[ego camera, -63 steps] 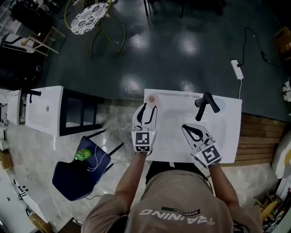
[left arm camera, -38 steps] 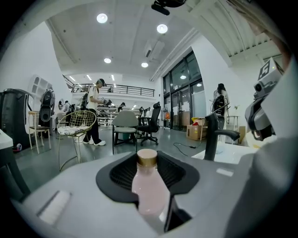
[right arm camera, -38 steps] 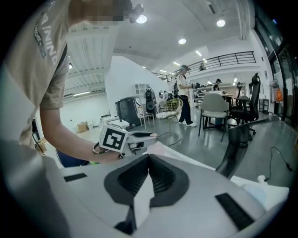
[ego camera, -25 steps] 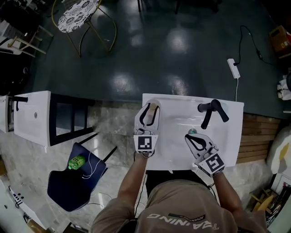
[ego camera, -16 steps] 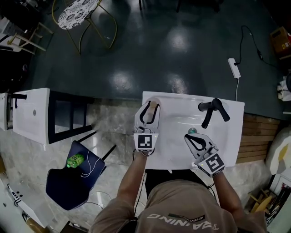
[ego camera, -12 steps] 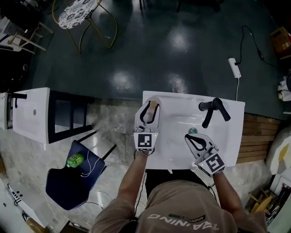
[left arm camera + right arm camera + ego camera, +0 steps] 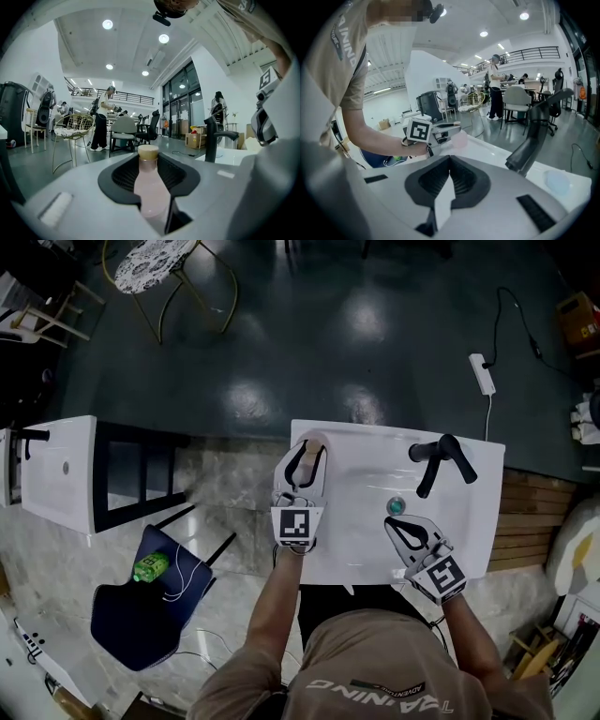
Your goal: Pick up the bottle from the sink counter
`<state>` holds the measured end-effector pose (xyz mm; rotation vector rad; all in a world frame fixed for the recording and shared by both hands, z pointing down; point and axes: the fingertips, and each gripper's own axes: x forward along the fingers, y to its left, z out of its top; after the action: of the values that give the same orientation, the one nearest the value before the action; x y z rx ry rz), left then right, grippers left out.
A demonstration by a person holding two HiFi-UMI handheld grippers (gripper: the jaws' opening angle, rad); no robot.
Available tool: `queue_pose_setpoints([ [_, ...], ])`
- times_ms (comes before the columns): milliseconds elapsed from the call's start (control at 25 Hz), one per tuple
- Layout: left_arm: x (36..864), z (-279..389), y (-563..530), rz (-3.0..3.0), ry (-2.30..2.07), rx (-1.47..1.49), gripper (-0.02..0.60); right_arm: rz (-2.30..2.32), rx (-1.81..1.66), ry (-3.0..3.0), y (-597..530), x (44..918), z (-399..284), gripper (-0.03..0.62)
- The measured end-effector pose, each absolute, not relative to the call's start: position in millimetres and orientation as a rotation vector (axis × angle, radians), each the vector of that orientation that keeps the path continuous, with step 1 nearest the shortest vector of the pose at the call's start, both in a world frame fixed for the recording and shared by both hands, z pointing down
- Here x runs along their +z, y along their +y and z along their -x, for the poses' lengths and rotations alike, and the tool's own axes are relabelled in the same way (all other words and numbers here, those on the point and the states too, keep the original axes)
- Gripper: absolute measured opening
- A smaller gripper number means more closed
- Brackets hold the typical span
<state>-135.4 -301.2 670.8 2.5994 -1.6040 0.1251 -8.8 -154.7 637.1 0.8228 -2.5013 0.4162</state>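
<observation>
Well right of the bottle (image 7: 314, 447) stands a black faucet (image 7: 437, 461).

Glossy dark floor (image 7: 375, 362), wire chair (image 7: 155, 257)

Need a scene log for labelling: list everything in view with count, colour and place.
bottle: one, pink, tan cap, sink's back-left corner
sink: one, white, before the person
tap: one, black, sink's back right
power strip: one, white, floor behind sink
chair: one, blue, floor at left
green bottle: one, on the chair
second sink: one, white, far left
wire chair: one, yellow frame, top left
left tongs: one, grey, jaws just closing, bottle between them, ungripped
right tongs: one, grey, sink's front right, tips together, empty
</observation>
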Motion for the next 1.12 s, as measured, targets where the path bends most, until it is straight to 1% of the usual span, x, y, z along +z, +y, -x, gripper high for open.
queue_pose_setpoints([
  [320,664,124,-291,-2.662,-1.526,0.154,0.127,-0.841,0.466,-2.492,-154,643,6,0.008],
  [520,649,113,-282,-2.674,-1.460,0.141,0.129,-0.833,0.434,-2.537,-157,635,9,0.008],
  [640,632,110,-280,-2.663,-1.432,0.089,0.127,-0.847,0.442,-2.545,-159,633,6,0.008],
  [760,610,105,-276,-2.702,-1.438,0.104,0.127,-0.860,0.444,-2.555,-160,629,1,0.008],
  [1120,546,96,-261,-2.717,-1.421,0.117,0.127,-0.951,0.340,-2.650,-175,579,-11,0.008],
])
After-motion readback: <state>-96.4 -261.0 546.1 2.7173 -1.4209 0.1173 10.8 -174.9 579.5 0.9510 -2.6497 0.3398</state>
